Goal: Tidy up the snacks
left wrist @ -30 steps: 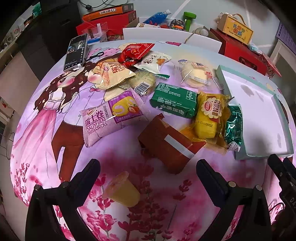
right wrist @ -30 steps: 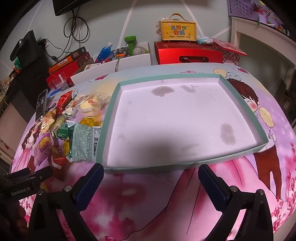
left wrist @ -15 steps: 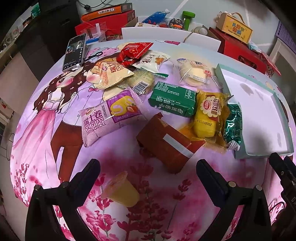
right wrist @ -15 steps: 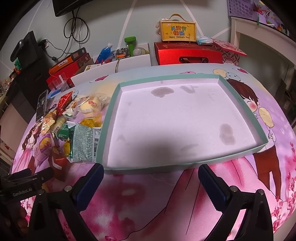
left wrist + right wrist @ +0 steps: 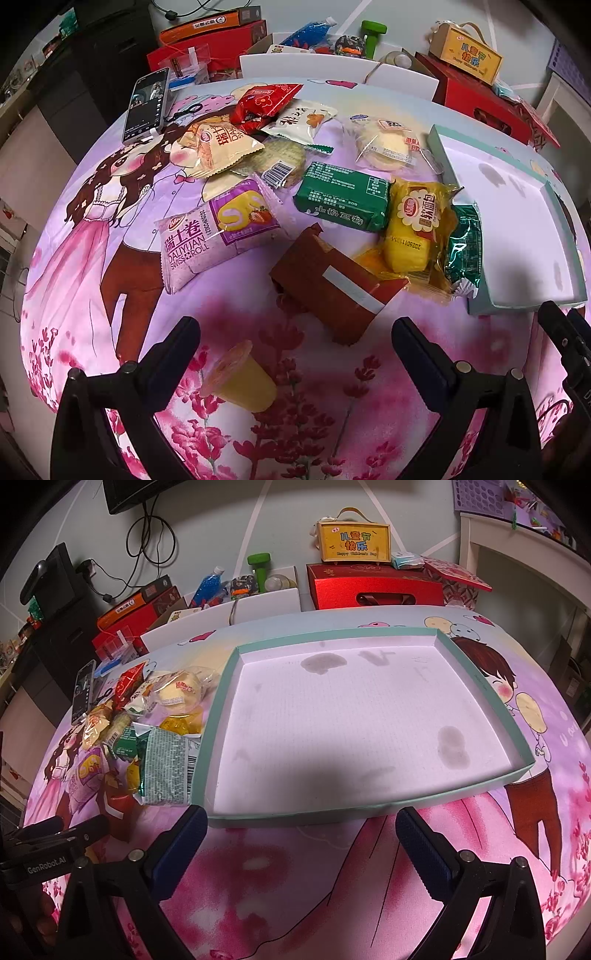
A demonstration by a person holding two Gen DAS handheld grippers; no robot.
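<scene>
Several wrapped snacks lie on the pink cartoon tablecloth: a brown packet (image 5: 332, 284), a purple Swiss roll bag (image 5: 218, 229), a green pack (image 5: 343, 197), a yellow bread bag (image 5: 413, 229) and a yellow jelly cup (image 5: 240, 380) lying on its side. My left gripper (image 5: 295, 343) is open and empty, just short of the brown packet, the jelly cup between its fingers. A shallow teal-rimmed white tray (image 5: 369, 808) has nothing in it. My right gripper (image 5: 301, 834) is open and empty at the tray's near edge. The snack pile (image 5: 162, 764) lies left of the tray.
A phone (image 5: 147, 105) lies at the table's far left. Red and orange boxes (image 5: 210, 40), a yellow gift box (image 5: 354, 541), a red gift box (image 5: 376, 590) and bottles stand behind the table. The left gripper's body (image 5: 51, 845) shows at the right wrist view's lower left.
The left gripper has crept slightly forward and left toward the snacks. The right gripper and tray are nearly unchanged. Both grippers stay open.
</scene>
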